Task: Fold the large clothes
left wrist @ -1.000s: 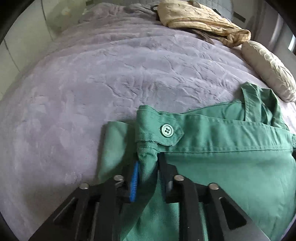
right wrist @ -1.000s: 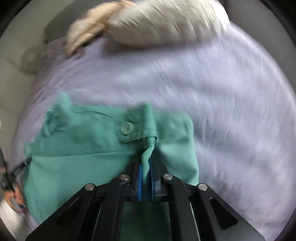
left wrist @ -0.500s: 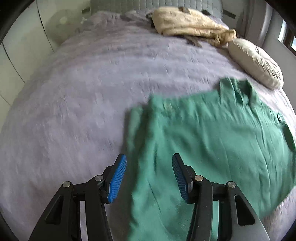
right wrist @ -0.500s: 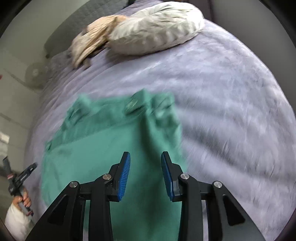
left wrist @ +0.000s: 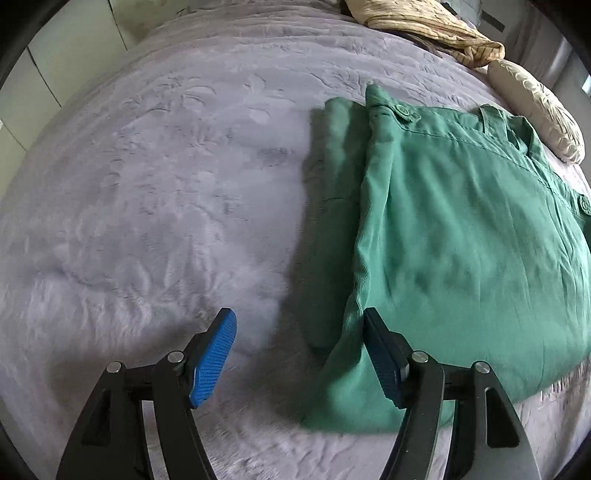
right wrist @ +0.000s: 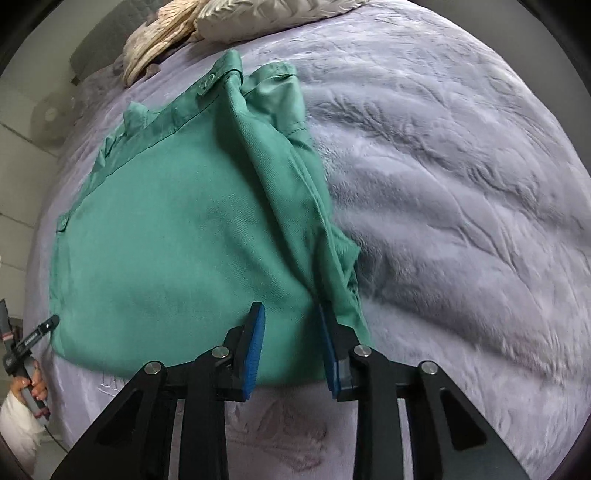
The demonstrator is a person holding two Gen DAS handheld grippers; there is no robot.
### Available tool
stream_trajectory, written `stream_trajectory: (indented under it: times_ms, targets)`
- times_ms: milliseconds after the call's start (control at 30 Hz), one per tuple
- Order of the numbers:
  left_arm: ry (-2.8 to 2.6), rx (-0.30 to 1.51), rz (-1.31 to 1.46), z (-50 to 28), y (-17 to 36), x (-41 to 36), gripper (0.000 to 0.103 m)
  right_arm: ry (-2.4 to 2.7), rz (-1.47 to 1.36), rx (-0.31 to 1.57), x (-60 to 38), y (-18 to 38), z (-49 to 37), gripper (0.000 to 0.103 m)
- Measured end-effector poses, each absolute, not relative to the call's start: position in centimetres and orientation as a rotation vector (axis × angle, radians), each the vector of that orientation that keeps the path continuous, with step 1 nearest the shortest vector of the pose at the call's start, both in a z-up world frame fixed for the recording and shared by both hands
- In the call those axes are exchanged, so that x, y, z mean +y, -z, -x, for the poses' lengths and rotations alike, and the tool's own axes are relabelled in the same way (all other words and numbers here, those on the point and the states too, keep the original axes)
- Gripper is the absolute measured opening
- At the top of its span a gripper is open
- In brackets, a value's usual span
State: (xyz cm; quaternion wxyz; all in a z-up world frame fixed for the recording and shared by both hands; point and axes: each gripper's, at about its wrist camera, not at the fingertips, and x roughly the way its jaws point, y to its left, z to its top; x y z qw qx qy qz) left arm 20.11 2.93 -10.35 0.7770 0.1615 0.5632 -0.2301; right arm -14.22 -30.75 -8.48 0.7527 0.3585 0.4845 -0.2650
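A green garment with buttoned tabs [left wrist: 461,229] lies folded flat on the lilac bedspread [left wrist: 155,192]; it also shows in the right wrist view [right wrist: 184,229]. My left gripper [left wrist: 297,325] is open and empty at the garment's near left corner, its right finger over the cloth edge. My right gripper [right wrist: 290,314] is open and empty over the garment's near right corner, where the folded sleeve [right wrist: 314,206] lies along the right side. The left gripper and the hand holding it show at the far left of the right wrist view [right wrist: 26,354].
A cream pillow [left wrist: 535,107] and a beige crumpled blanket [left wrist: 424,26] lie at the head of the bed; they show in the right wrist view too [right wrist: 258,18]. White cabinets [left wrist: 55,74] stand left of the bed. Bare bedspread [right wrist: 461,184] spreads right of the garment.
Both grippers held the garment's shoulder edges one second ago. They let go, opened, and drew back toward the near edge of the garment, which now lies flat.
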Motion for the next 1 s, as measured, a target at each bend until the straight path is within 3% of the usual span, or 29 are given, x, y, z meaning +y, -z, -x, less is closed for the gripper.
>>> stream_trajectory:
  times_ms: [67, 267, 733, 800, 833, 1000]
  targets:
    - [0.499, 1.218, -0.351, -19.9, 10.0, 3.3, 0.071, 0.576, -0.799, 1.053, -30.0, 8.2, 14.4, 0.054]
    - [0.429, 1.237, -0.374, -20.1, 10.1, 5.8, 0.071, 0.521, -0.845, 1.037, -26.1, 7.0, 13.5, 0.063]
    - [0.505, 1.283, -0.311, -18.2, 8.8, 8.3, 0.071, 0.299, -1.067, 1.048, -16.3, 9.5, 7.6, 0.064]
    - [0.531, 1.269, -0.296, -17.8, 8.5, 8.0, 0.087, 0.281, -1.075, 1.051, -15.3, 9.7, 6.6, 0.081]
    - [0.534, 1.262, -0.295, -17.6, 8.4, 7.9, 0.103, 0.273, -1.080, 1.043, -14.9, 9.8, 6.1, 0.086]
    - [0.535, 1.248, -0.340, -17.0, 8.3, 6.7, 0.103, 0.238, -1.100, 1.032, -13.0, 9.9, 4.1, 0.086]
